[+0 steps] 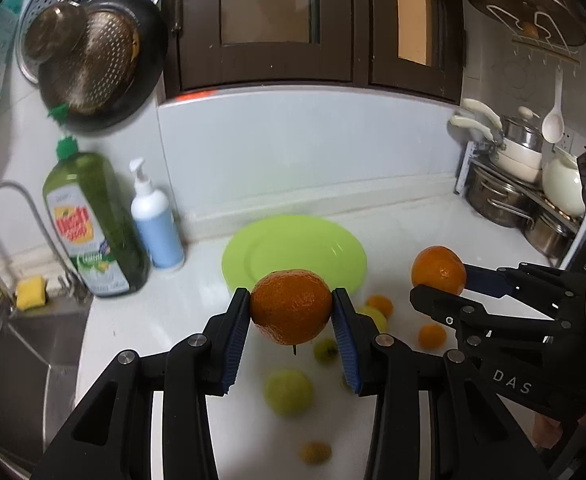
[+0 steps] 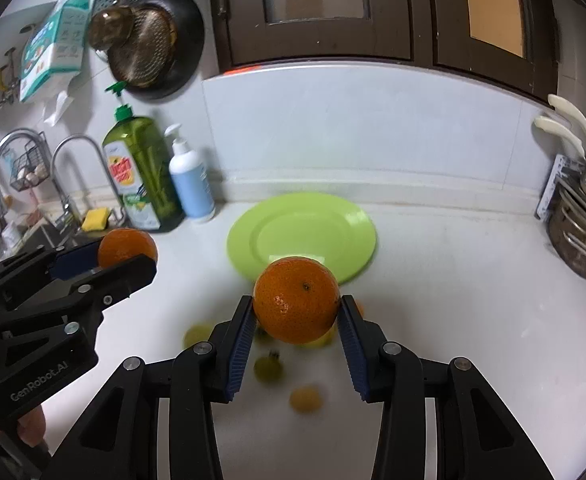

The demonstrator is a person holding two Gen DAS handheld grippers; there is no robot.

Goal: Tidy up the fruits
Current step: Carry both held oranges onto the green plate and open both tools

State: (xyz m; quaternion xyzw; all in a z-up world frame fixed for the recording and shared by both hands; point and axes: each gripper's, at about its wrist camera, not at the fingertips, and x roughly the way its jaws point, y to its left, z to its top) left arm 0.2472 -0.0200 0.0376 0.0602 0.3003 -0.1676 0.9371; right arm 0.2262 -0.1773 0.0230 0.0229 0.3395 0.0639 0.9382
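- Left wrist view: our left gripper (image 1: pixel 291 308) has its jaws clamped on an orange (image 1: pixel 291 306), the blue pads pressing its two sides, and the fruit hangs clear above the white counter (image 1: pixel 413 224).
- Off to the right in that view, our right gripper (image 1: pixel 439 276) is clamped on a second orange (image 1: pixel 437 268), also held up off the counter.
- Right wrist view: the second orange sits between the blue pads, stem dimple facing up, in front of the near rim of the green plate (image 2: pixel 301 232).
- The plate lies flat on the counter near the back wall, with nothing on it that we can see.
- Below the grippers, blurred small fruits (image 1: pixel 289 390) lie loose on the counter, some yellow-green, some orange; we cannot tell their kind.
- A green dish soap bottle (image 2: pixel 141 172) and a white pump bottle (image 2: pixel 191 180) stand side by side left of the plate, with the faucet (image 2: pixel 73 168) and a yellow sponge (image 2: pixel 96 219) further left.
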